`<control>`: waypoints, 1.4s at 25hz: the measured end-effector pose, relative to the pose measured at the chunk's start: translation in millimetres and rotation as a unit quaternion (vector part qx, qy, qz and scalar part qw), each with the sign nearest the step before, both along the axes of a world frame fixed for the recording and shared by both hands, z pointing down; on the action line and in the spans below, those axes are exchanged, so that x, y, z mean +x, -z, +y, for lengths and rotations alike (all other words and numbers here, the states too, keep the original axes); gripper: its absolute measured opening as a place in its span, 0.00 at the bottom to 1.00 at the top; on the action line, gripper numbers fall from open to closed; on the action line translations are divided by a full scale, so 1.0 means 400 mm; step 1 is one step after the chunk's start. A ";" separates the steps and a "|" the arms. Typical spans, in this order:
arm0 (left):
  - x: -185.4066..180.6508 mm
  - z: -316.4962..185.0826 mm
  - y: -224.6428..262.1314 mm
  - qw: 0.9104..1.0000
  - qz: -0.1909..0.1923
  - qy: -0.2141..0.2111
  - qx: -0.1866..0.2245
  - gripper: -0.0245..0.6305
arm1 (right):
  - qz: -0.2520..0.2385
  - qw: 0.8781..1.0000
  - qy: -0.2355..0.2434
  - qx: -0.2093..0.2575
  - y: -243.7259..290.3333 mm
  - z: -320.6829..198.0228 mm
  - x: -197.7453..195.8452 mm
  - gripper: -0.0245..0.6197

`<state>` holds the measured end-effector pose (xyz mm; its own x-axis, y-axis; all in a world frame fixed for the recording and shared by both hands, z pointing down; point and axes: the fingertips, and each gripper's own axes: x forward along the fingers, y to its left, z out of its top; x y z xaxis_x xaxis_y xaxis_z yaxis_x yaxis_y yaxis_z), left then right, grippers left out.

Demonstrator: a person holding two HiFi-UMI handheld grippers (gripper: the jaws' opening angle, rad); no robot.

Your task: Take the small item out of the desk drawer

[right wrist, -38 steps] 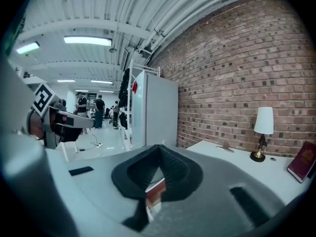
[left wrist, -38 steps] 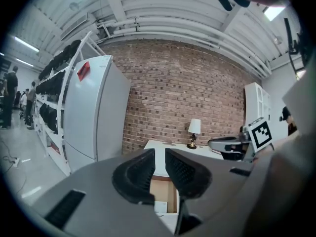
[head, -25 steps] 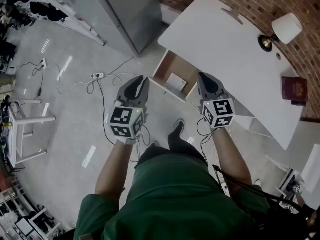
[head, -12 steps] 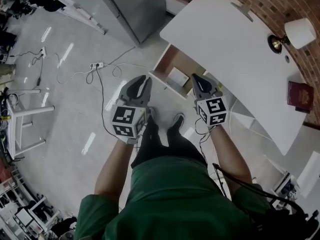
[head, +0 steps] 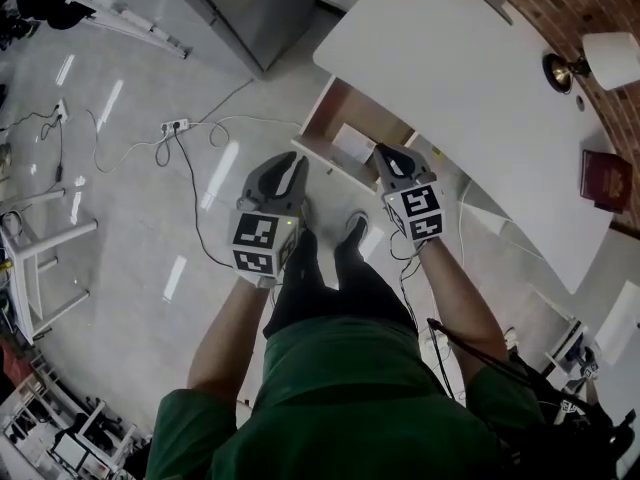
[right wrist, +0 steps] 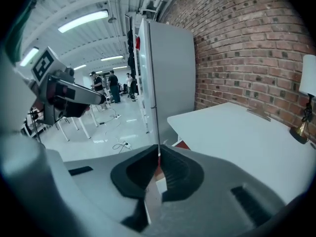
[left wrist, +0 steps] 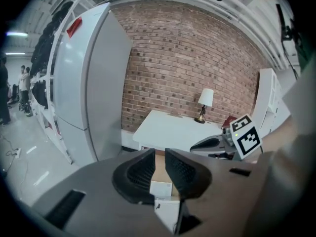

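A white desk (head: 450, 78) stands at the upper right with its drawer (head: 335, 118) pulled out. A small flat white item (head: 352, 145) lies on the drawer's brown bottom. My left gripper (head: 290, 163) hovers just left of the drawer front, open by a narrow gap with nothing in it. In the left gripper view the white item (left wrist: 160, 187) shows through the gap of the left gripper (left wrist: 160, 152). My right gripper (head: 385, 152) is at the drawer's right front corner. The jaws of the right gripper (right wrist: 158, 153) have just been opening to a thin slit, with nothing between them.
A table lamp (head: 600, 63) and a dark red book (head: 603, 180) sit at the desk's far end by the brick wall. A grey cabinet (head: 240, 8) stands left of the desk. A power strip with cables (head: 175, 126) lies on the floor, and a white stool (head: 40, 258) is at far left.
Both grippers have sunk and come closer to the open drawer. The right gripper now sits at the drawer's front corner.
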<state>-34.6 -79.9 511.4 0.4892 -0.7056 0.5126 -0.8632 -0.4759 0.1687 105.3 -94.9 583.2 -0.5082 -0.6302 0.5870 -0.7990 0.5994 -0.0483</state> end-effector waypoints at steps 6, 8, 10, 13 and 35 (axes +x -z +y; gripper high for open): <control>-0.007 -0.025 -0.109 0.998 -0.032 -0.058 -0.010 0.12 | 0.056 0.998 0.002 -0.039 -0.147 -0.034 -0.019 0.09; -0.005 -0.025 -0.146 0.996 -0.036 -0.076 -0.017 0.12 | 0.082 0.995 0.006 -0.057 -0.208 -0.043 -0.014 0.10; -0.011 -0.026 -0.182 0.995 -0.037 -0.087 -0.025 0.12 | 0.107 0.991 0.014 -0.077 -0.268 -0.051 -0.008 0.12; -0.029 -0.031 -0.230 0.994 -0.037 -0.092 -0.038 0.12 | 0.143 0.984 0.036 -0.101 -0.338 -0.064 -0.006 0.14; -0.191 -0.040 -0.481 0.994 -0.017 -0.016 -0.105 0.12 | 0.316 0.900 0.191 -0.230 -0.810 -0.109 -0.026 0.21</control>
<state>-110.9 -96.0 703.7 0.4895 -0.5649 0.6643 -0.8550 -0.4606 0.2384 94.8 -138.6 907.4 -0.1096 -0.0963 0.9893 -0.4931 0.8695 0.0300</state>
